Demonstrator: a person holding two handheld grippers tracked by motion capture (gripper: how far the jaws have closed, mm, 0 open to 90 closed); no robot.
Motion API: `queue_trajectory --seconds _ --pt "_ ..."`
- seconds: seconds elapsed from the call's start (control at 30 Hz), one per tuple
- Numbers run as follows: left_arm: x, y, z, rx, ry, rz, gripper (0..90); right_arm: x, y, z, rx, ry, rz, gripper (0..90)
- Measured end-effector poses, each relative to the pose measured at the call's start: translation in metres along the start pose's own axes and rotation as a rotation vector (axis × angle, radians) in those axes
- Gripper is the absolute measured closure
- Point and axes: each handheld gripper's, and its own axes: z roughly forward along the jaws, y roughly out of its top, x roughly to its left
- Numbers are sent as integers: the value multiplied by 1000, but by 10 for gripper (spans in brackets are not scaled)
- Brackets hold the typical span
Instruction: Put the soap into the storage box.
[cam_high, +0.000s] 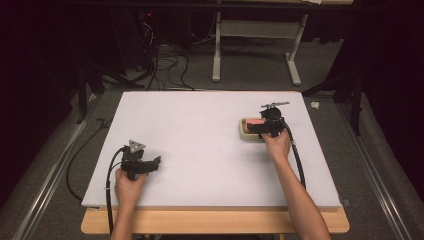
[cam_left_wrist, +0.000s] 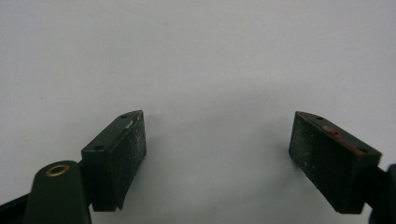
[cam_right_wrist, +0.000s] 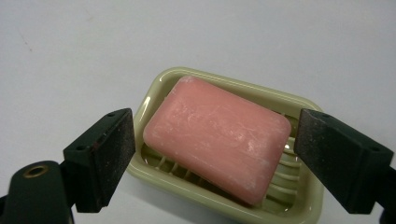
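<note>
Nothing but bare white desk (cam_high: 200, 130) around the soap dish (cam_right_wrist: 154, 93), no obstacle near. Right hand-held gripper (cam_right_wrist: 215, 154) spread wide, straddling the pink soap (cam_right_wrist: 217, 137) lying in the dish, long axis running slantwise between the jaws. Left hand-held gripper (cam_left_wrist: 217, 154) wide too, holding nothing, well apart over plain desk.

pink soap bar (cam_right_wrist: 217, 137), flat in pale-green dish (cam_right_wrist: 154, 93)

Soap (cam_right_wrist: 217, 137) lies in dish (cam_right_wrist: 154, 91), right on table (cam_high: 200, 130)
</note>
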Motion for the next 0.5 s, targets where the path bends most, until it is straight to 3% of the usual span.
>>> queue_trajectory --seconds 0.2,0.27,0.5 --pt "0 0 0 0 0 0 195 3 1 -11 -32 6 -25 144" --pt "0 0 0 1 0 0 195 4 0 -18 -68 1 -54 157" --pt "0 0 0 -1 0 0 195 -1 -7 -33 -107 -3 -53 161"
